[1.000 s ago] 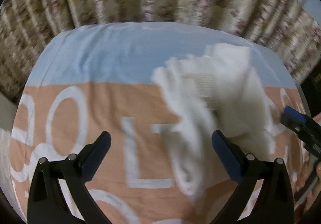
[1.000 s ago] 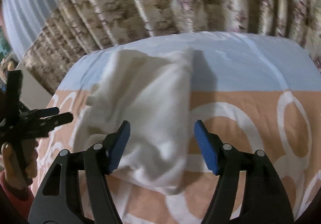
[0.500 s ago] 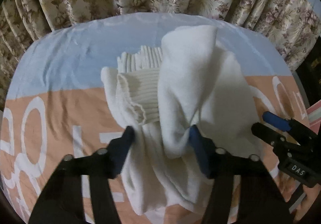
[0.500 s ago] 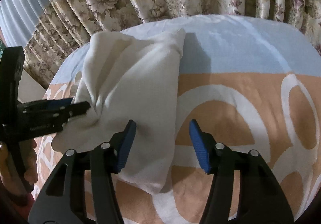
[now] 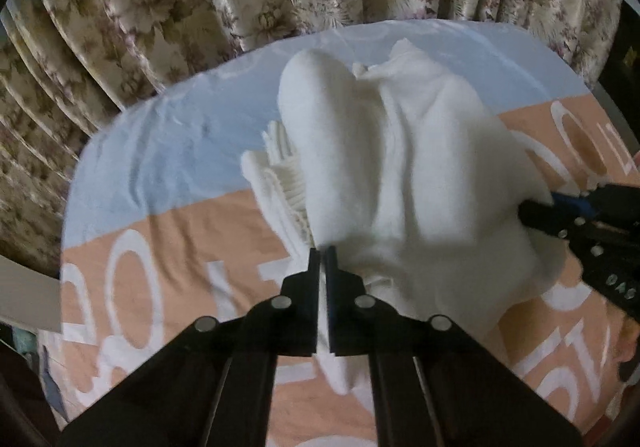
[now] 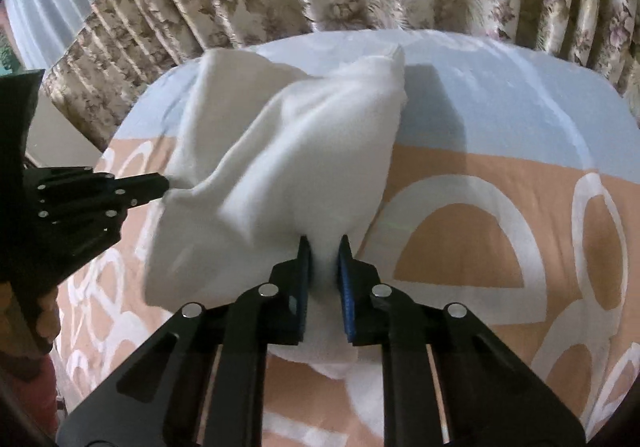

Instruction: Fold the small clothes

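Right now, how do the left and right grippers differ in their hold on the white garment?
The left gripper has its jaws almost touching, pinching a thin edge of the white garment next to its ribbed cuff; the right gripper keeps a visible gap, filled by a thicker bunch of fabric. The left grips the garment's left side, the right its right side. Both are shut on the same garment over the patterned bedspread.
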`<state>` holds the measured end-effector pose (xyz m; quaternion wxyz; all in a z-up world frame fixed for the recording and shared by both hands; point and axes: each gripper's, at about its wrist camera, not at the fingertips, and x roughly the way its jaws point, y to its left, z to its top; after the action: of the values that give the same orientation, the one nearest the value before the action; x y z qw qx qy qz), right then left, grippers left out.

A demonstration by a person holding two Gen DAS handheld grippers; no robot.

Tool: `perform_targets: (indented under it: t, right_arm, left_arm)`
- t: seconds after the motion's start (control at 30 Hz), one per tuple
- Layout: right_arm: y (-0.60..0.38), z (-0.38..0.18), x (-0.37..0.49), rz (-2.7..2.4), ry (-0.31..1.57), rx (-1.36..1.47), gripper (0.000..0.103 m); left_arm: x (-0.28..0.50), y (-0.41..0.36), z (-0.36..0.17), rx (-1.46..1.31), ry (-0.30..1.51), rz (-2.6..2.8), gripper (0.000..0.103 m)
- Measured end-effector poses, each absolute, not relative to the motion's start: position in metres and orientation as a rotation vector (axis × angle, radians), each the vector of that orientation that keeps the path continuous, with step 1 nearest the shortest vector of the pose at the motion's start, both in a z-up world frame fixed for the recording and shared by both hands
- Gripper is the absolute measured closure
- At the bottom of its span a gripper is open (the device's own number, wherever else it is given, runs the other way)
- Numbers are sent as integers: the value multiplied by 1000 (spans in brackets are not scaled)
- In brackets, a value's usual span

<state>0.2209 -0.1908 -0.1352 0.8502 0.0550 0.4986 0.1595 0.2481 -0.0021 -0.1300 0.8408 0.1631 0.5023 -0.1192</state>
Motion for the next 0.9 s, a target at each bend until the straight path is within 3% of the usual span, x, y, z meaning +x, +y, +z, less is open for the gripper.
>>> perform_targets:
  t: [0.23, 0.4, 0.47, 0.5, 0.53, 0.7, 0.8, 0.83, 0.87, 0.9]
  right_arm:
    - [-177, -156, 213, 238, 1086, 31, 89]
    - [-183, -150, 210, 251, 1050, 28, 79]
    - [-190, -142, 209, 236, 1022, 15, 72]
    - [-192, -140, 209, 228, 1014, 1, 64]
    - [-194, -138, 209, 214, 1008, -23, 62]
    - [-202, -142, 209, 208, 1012, -76, 59]
    - [-202, -146, 211, 217, 1024, -90, 58]
    - [-201, -147, 210, 224, 1028, -84, 58]
    - [-202, -148, 210, 232, 1032, -75, 57]
    - [-202, -148, 210, 241, 1036, -64, 57]
  left_arm:
    - [247, 22, -154, 325, 1117, -216, 103]
    - [232, 29, -138, 256, 1087, -239, 99]
    - [227, 25, -128, 238, 1072, -247, 75]
    - [225, 20, -124, 235, 1060, -252, 47]
    - [222, 15, -120, 241, 1039, -256, 34]
    - [214, -16, -111, 274, 1009, -319, 29]
    - [220, -28, -130, 353, 1037, -286, 30]
    - [224, -29, -138, 355, 1057, -299, 39]
    - [229, -27, -148, 350, 1086, -317, 53]
    - [234, -24, -158, 343, 1123, -328, 84]
